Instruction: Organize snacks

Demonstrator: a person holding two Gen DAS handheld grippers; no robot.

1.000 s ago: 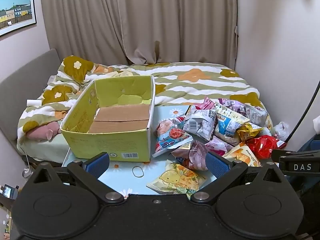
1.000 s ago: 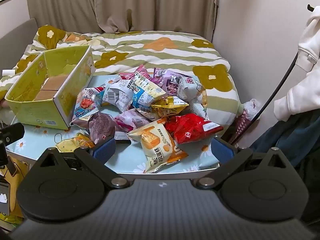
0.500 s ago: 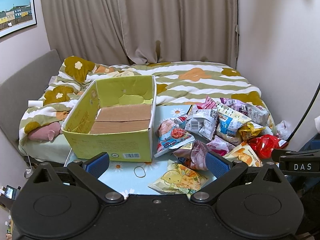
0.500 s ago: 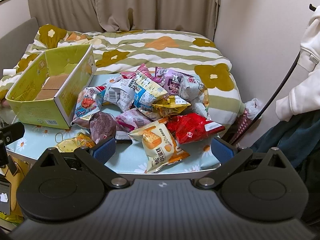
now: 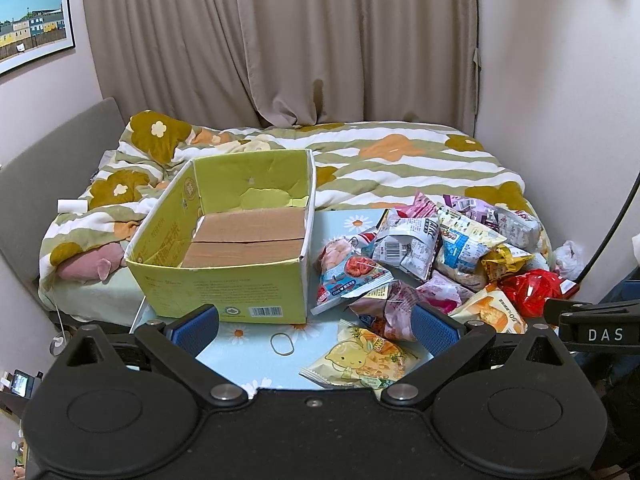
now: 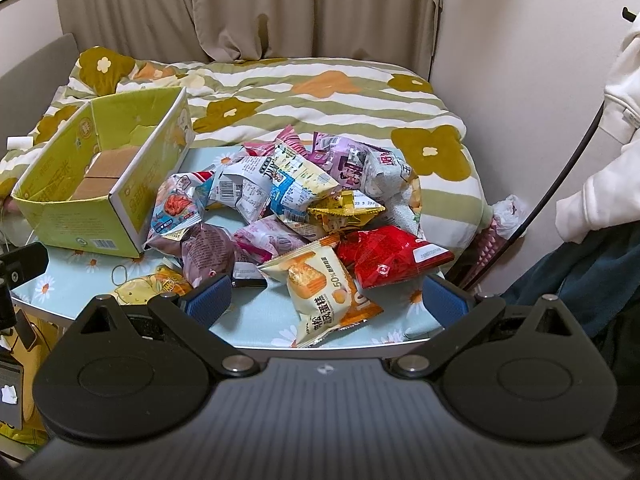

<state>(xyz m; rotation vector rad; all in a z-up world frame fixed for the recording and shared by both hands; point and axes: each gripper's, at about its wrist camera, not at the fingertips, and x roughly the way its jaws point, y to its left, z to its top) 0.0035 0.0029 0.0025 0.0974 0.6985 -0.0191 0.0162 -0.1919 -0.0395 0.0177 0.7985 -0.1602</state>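
Note:
A yellow-green cardboard box stands open on the left of a small floral table, with only its brown bottom flaps showing inside. It also shows in the right wrist view. A pile of snack packets lies to its right; it also shows in the right wrist view. A yellow lemon packet lies nearest the front. My left gripper is open and empty, above the table's front edge. My right gripper is open and empty, over an orange cake packet and beside a red packet.
A rubber band lies on the table in front of the box. A bed with a striped floral quilt lies behind the table. A wall stands at the right. A person's white sleeve and a black cable are at the right.
Both grippers have drifted slightly forward, so the table and snacks appear a little closer. Nothing has been picked up or moved.

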